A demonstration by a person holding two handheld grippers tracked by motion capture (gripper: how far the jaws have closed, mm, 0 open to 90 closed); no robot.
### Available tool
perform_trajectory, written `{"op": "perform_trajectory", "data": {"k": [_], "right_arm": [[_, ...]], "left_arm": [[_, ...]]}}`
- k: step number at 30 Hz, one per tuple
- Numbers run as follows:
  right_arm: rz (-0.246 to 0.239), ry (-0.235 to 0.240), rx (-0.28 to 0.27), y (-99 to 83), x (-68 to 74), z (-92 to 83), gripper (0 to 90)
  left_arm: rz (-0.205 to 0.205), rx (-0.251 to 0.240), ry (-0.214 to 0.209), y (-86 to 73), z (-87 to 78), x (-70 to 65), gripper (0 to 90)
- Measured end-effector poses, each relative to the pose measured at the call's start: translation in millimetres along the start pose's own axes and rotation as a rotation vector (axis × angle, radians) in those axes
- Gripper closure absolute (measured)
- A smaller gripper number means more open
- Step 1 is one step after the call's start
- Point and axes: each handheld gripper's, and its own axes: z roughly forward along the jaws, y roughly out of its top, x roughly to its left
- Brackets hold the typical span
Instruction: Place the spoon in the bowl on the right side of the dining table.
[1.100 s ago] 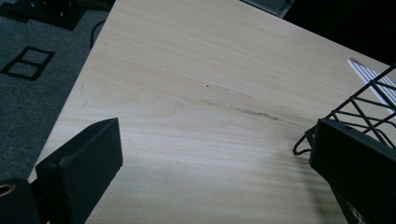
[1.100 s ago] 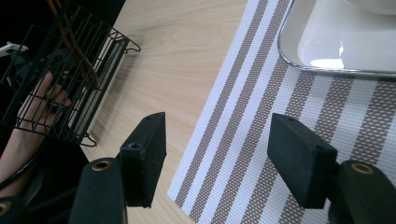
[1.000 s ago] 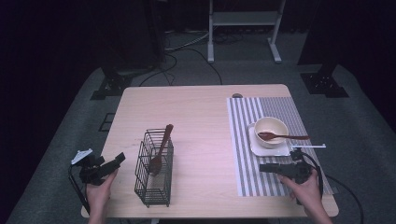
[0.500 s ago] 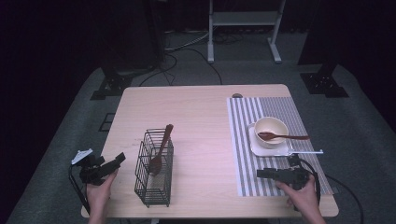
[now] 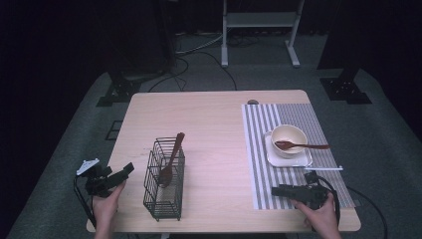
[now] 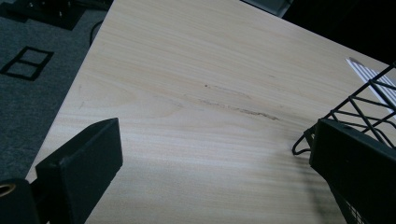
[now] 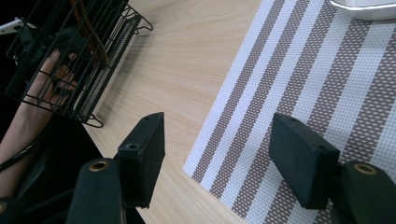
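a black wire basket (image 5: 164, 186) stands upright on the left part of the light wooden table (image 5: 214, 129), near the front edge, and a brown wooden spoon (image 5: 170, 162) leans inside it with its handle rising past the rim toward the back. in the right gripper view the same basket (image 7: 70, 56) shows at the upper left with the spoon's brown handle (image 7: 86, 28) behind the wires.

on the right part of the table lies a grey-and-white striped placemat (image 5: 293, 149). on it sits a white square plate (image 5: 288, 157) bearing a cream round bowl (image 5: 288, 139), and a second brown wooden spoon (image 5: 301, 146) rests in the bowl with its handle pointing right over the rim. a thin white stick (image 5: 323, 168) lies on the mat just in front of the plate.

the left gripper (image 5: 124, 172) is held by the person's left hand (image 5: 107, 201) at the table's front left corner, just left of the basket. its jaws stand wide apart over bare wood with nothing between them, and the basket's corner (image 6: 355, 112) sits just past the right jaw.

the right gripper (image 5: 276, 190) is held by the right hand (image 5: 321, 214) over the front edge of the placemat, pointing left. its jaws are also spread, empty, above the mat's edge (image 7: 243, 140). the two grippers are well apart, the basket between them.
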Motion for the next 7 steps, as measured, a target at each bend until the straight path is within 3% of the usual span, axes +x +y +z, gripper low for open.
{"op": "perform_trajectory", "data": {"k": [7], "right_arm": [[-0.005,0.007,0.002,-7.9,1.8,2.1,35.0]], "left_arm": [[-0.001,-0.002,0.0,0.7,0.2,0.2,1.7]]}}
